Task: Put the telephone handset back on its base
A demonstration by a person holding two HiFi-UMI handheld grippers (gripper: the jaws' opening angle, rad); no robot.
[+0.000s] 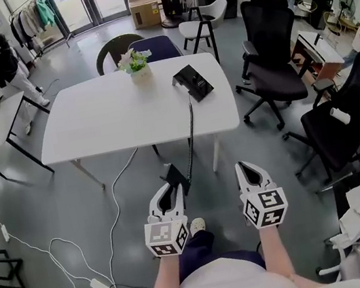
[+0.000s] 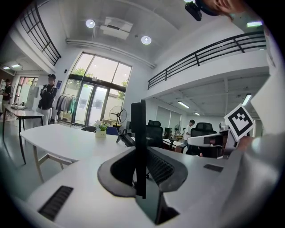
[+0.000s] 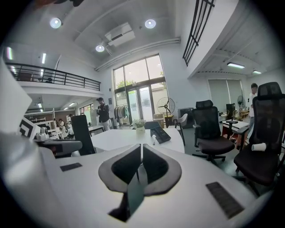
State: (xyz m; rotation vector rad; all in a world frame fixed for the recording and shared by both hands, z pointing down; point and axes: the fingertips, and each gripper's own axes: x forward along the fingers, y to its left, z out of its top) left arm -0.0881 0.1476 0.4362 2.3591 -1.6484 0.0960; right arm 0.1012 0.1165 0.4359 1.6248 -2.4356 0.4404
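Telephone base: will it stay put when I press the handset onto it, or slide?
The base looks small and light on a smooth white table, so it may slide. The coiled cord hangs off the edge toward the handset, so it could drag the base.

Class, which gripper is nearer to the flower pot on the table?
Left. The left gripper, clamping the handset, sits almost straight below the flower pot in the head view; the right gripper is further right.
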